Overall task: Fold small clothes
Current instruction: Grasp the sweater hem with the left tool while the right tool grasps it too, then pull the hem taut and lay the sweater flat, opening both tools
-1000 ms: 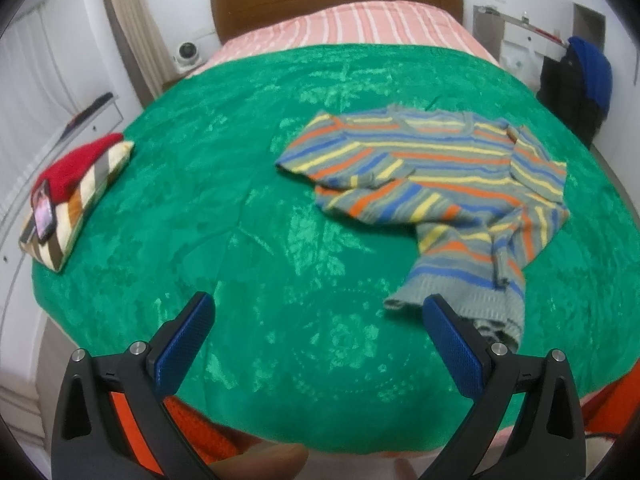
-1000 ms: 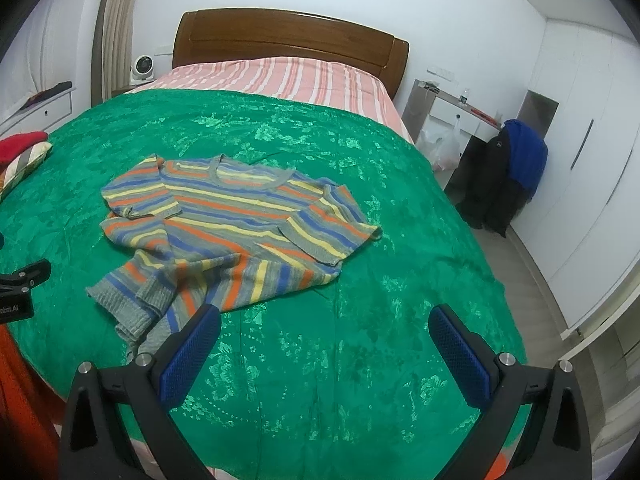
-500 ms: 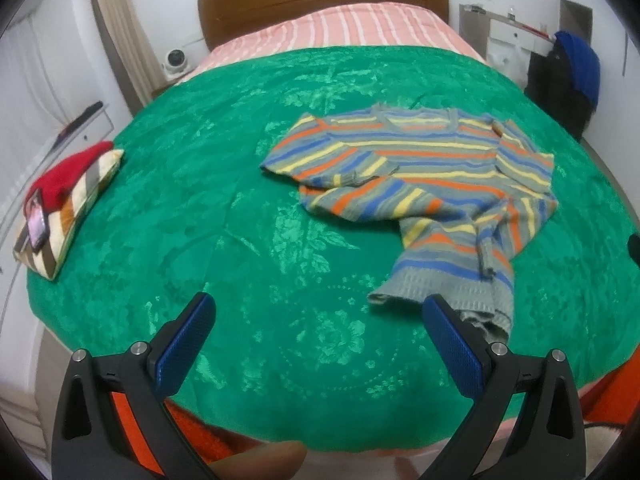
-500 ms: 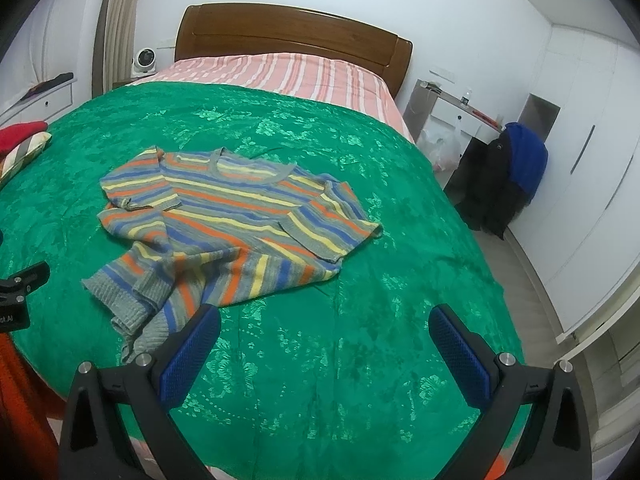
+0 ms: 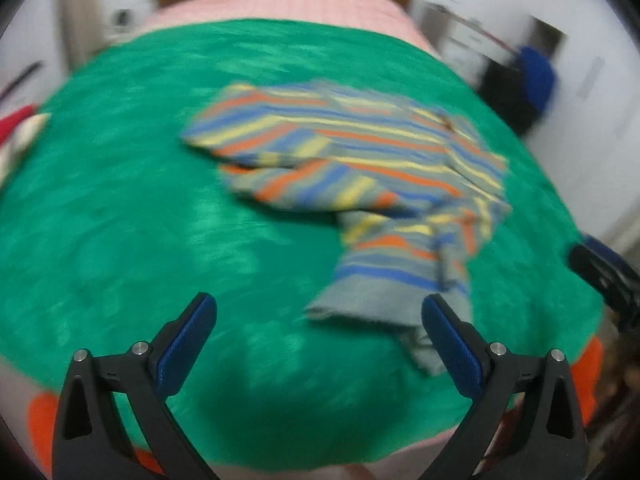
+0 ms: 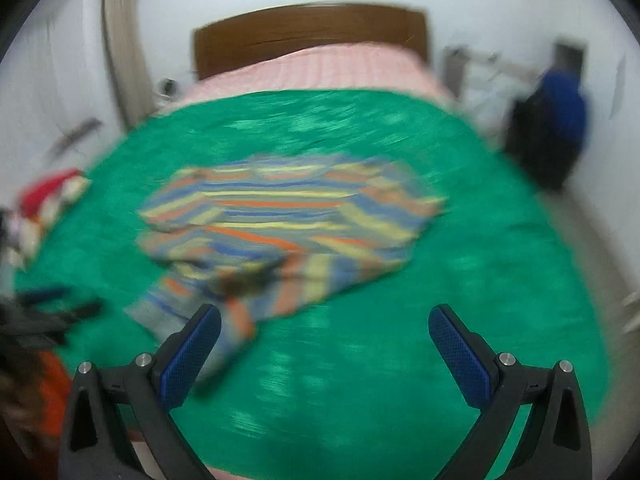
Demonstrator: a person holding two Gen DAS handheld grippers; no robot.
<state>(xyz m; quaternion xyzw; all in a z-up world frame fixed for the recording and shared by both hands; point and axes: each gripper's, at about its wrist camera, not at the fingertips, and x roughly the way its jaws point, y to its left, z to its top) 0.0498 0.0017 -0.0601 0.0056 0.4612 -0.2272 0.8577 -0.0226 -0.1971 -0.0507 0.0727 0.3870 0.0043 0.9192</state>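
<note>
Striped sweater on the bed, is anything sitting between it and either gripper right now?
Nothing visible. Only bare green bedspread lies between the striped sweater and the left gripper or the right gripper. Both have open, empty jaws.

Left gripper (image 5: 319, 322): jaws spread wide, nothing held between the blue pads (image 5: 188, 340). Right gripper (image 6: 325, 332): jaws likewise spread wide, nothing held. Both views are blurred.

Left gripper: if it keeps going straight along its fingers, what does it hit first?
Probably the green patterned bedspread: the open left gripper aims at bare cover, the striped knit sweater lying beyond and right. Blur makes depth uncertain.
</note>
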